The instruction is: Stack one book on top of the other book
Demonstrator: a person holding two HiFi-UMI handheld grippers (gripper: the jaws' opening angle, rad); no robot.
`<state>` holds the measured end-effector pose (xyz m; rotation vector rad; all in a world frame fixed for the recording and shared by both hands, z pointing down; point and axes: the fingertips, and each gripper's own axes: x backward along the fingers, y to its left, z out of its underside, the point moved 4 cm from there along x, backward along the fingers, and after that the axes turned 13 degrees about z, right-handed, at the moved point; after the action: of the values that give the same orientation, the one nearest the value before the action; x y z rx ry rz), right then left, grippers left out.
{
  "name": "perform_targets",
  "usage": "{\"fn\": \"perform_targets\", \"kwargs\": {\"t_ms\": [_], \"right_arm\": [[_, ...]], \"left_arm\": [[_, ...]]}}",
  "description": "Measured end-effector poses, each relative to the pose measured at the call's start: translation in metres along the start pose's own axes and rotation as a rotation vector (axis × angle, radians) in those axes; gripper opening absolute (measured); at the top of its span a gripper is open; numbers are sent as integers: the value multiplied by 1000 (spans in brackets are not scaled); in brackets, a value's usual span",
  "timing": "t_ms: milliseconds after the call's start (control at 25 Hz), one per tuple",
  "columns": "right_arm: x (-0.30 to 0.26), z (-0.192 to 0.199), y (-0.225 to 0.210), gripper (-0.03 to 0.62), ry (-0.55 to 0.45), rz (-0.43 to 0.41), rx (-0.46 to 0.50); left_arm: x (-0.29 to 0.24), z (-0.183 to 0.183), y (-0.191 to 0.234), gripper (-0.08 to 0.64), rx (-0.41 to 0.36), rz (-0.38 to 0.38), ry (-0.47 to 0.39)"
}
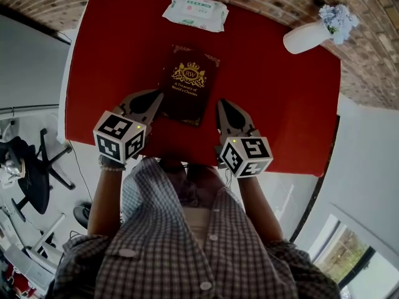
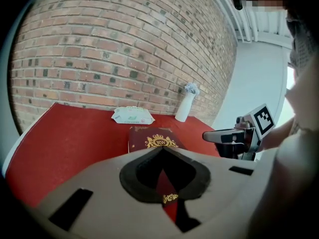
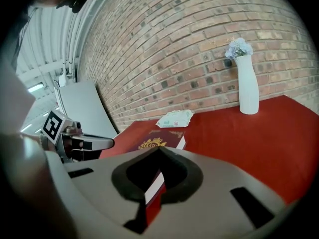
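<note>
A dark red book (image 1: 187,83) with a gold crest lies in the middle of the red table (image 1: 106,55). Only this one cover shows from above. In the right gripper view a white page edge (image 3: 182,142) runs along its side, and I cannot tell whether another book lies under it. My left gripper (image 1: 159,95) hovers at the book's near left corner, jaws shut and empty (image 2: 160,149). My right gripper (image 1: 222,104) hovers off the near right corner, also shut with nothing between its jaws (image 3: 158,148). Both point over the book (image 2: 158,139) toward the brick wall.
A white pack of wipes (image 1: 195,12) lies at the table's far edge. A white vase (image 1: 308,36) with pale blue flowers stands at the far right corner. A brick wall backs the table. An office chair (image 1: 31,167) stands on the floor at left.
</note>
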<state>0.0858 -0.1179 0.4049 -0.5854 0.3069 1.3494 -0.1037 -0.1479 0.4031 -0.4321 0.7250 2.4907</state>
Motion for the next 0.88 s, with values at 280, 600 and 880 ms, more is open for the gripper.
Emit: {"fn": "perform_targets", "kwargs": {"t_ms": [280, 600, 880], "right_arm": [[21, -17, 9, 8, 4, -41, 29], [45, -39, 12, 8, -95, -70, 53], [63, -47, 10, 8, -124, -51, 65]], "left_arm": [[9, -17, -23, 8, -48, 21, -26], [27, -34, -46, 8, -77, 45, -97], [45, -53, -54, 8, -130, 46, -170]]}}
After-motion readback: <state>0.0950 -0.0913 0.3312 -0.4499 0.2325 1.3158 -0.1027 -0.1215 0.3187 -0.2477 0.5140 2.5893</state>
